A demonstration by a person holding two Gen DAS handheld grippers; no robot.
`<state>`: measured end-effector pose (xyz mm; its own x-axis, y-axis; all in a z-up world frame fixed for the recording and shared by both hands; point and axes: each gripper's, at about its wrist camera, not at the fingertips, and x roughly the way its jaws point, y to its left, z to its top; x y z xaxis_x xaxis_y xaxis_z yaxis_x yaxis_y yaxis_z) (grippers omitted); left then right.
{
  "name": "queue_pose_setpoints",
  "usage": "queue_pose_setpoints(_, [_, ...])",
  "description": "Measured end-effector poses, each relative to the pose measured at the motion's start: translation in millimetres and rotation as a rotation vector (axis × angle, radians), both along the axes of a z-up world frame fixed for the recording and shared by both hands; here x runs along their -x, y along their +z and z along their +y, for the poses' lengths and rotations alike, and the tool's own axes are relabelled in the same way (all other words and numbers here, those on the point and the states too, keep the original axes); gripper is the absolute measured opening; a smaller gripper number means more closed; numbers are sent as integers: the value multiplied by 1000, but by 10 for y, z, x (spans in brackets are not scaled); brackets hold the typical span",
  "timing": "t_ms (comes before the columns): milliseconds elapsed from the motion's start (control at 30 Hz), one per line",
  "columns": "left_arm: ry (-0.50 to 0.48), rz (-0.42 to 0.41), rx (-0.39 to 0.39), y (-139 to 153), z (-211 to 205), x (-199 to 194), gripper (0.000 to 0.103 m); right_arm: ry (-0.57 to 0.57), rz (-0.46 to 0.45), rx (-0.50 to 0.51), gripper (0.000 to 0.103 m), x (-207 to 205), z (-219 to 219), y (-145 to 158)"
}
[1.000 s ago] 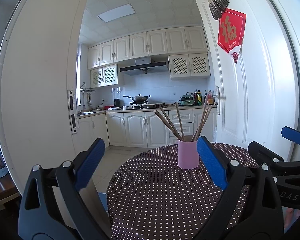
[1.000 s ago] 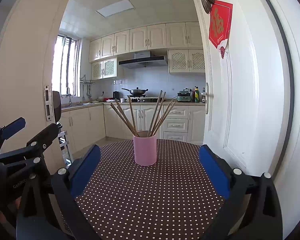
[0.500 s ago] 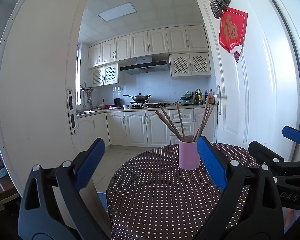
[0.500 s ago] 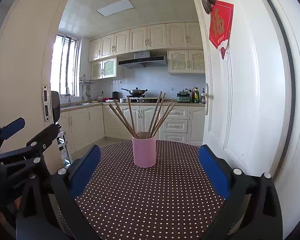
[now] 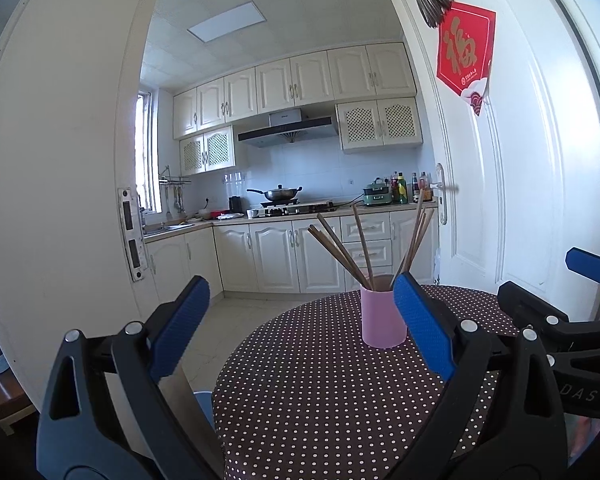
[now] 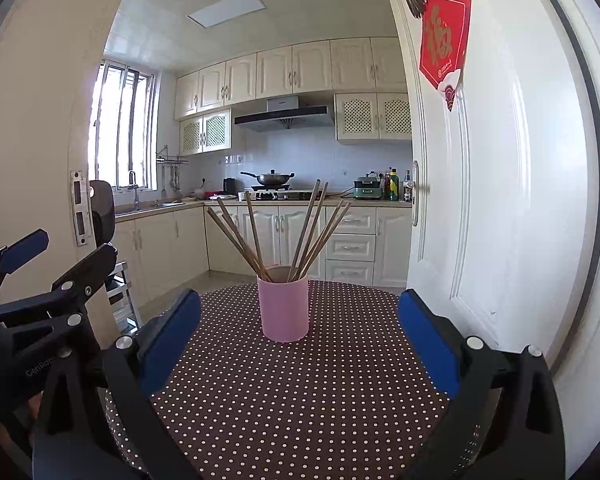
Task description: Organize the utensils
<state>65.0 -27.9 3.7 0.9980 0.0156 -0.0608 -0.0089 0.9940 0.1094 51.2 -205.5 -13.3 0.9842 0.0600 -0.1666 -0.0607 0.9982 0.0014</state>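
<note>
Kitchen cabinets fill the background beyond a dotted bench (image 6: 300, 400). A pink cup (image 6: 285, 307) of chopsticks (image 6: 308, 232) stands at centre frame. Left tongs (image 5: 300, 332) and right tongs (image 6: 300, 344) both gape wide, holding nothing. Probably best: approach slowly, pinch one chopstick near its top, lift straight up.

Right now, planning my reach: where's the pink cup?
Right wrist view: pink cup stands upright mid-table on the dotted cloth, centred ahead of the right gripper.

Sunlit kitchen (image 6: 284, 216), cream cabinets (image 6: 292, 68)
</note>
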Motion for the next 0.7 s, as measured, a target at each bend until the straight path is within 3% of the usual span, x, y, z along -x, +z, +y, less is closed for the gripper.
queue_pose_setpoints(700, [-9,51,3,-56,-78,-424,92,5,55,-3,95,-409,-93,-14])
